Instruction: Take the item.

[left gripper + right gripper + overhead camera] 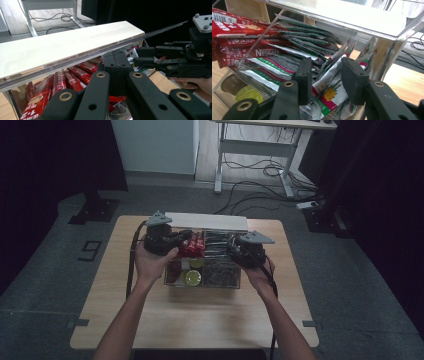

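"NESCAFE" stands in white on a red sachet in the clear box; the red sticks beside it show "1+2". The right gripper, jaws part-closed, straddles a white-green sachet with a yellow flower print (pads not clearly pressing). The left gripper, jaws together, sits under the lid. The box stands mid-table on grey carpet, with a desk and cables behind.
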Motion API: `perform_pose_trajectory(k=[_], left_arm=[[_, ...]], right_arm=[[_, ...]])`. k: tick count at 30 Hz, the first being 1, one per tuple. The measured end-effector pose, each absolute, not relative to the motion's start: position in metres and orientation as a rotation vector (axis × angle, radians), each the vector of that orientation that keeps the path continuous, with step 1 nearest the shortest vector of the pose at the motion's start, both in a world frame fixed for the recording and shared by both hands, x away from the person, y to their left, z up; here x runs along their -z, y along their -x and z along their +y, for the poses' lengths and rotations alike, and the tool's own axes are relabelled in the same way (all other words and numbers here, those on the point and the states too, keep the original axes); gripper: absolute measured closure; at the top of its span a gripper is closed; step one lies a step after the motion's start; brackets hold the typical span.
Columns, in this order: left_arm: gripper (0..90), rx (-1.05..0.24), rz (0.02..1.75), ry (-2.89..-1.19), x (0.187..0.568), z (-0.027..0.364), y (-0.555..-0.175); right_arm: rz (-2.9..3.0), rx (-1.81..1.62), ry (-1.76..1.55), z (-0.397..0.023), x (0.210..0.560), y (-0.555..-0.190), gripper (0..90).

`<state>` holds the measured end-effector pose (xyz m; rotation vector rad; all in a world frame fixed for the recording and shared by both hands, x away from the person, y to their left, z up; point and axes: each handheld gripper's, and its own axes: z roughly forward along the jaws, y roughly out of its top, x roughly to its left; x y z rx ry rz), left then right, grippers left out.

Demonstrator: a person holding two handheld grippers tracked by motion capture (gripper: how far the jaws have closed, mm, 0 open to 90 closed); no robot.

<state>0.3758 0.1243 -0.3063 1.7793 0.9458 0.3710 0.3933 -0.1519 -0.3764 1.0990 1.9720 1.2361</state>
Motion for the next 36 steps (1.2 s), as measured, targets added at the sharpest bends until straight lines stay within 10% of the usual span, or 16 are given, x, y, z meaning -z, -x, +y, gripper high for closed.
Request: perform_pose_trajectory(k=[17, 36], left_arm=[[90.0, -0.374, 0.949, -1.781, 0.306, 0.123, -0.376], [89.9, -0.379, 0.949, -1.775, 0.305, 0.123, -0.376]], right_arm=[[2.022, -1.21, -1.135, -0.152, 0.38, -0.395, 87.5], [1.911, -1.409, -1.095, -0.175, 0.362, -0.366, 88.7]])
